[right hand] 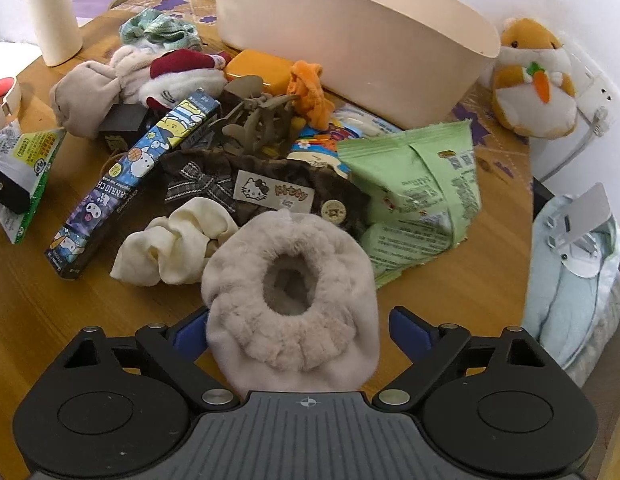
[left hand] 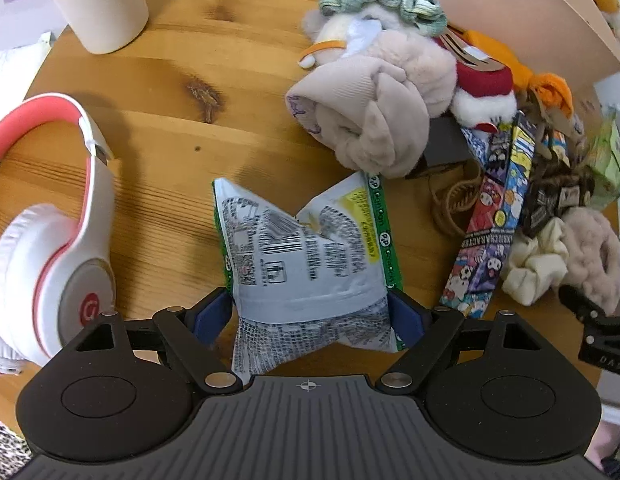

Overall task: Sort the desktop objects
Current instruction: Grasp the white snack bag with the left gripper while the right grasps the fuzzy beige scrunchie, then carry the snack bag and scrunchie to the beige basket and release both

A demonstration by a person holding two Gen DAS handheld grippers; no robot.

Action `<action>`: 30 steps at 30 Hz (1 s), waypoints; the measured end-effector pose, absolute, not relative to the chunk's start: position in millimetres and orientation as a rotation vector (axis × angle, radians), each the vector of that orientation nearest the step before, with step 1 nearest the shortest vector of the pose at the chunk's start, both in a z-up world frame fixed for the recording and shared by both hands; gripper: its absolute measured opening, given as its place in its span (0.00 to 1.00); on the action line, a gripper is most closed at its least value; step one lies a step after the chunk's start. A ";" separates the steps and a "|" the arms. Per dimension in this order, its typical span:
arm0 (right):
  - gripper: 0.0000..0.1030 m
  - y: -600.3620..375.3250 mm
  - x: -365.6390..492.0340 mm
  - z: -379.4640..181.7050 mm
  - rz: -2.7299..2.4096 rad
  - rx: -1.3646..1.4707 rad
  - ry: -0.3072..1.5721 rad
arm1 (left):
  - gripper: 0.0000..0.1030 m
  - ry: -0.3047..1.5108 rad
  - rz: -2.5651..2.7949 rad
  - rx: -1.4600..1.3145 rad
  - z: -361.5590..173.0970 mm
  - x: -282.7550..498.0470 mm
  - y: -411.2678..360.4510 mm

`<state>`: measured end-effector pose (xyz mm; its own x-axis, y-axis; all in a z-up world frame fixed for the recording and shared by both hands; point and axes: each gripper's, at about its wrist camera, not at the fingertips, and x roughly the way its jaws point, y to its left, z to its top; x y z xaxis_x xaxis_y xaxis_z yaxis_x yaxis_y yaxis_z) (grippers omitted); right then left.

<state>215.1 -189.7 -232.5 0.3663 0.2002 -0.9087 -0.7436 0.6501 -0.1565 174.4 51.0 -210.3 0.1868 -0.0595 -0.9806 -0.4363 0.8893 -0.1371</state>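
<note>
- Two pairs of tongs, both loaded for sorting.
- Beige bin (right hand: pixel 350 40) behind the pile, likely destination.
- Left tongs (left hand: pixel 310 312) pinching snack packet (left hand: pixel 305 252), crumpled, above surface (left hand: pixel 169 120).
- Right tongs (right hand: pixel 297 328) spread wide around fluffy scrunchie (right hand: pixel 289 292); grip unclear.

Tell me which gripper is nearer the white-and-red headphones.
Left. The left gripper, shut on the snack packet, sits right beside the headphones. The right gripper, around the fluffy scrunchie, is across the pile from them.
</note>
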 end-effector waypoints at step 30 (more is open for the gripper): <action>0.31 -229.0 226.3 -174.7 0.776 -0.448 0.937 | 0.65 1.097 0.171 -0.444 -138.5 155.2 52.6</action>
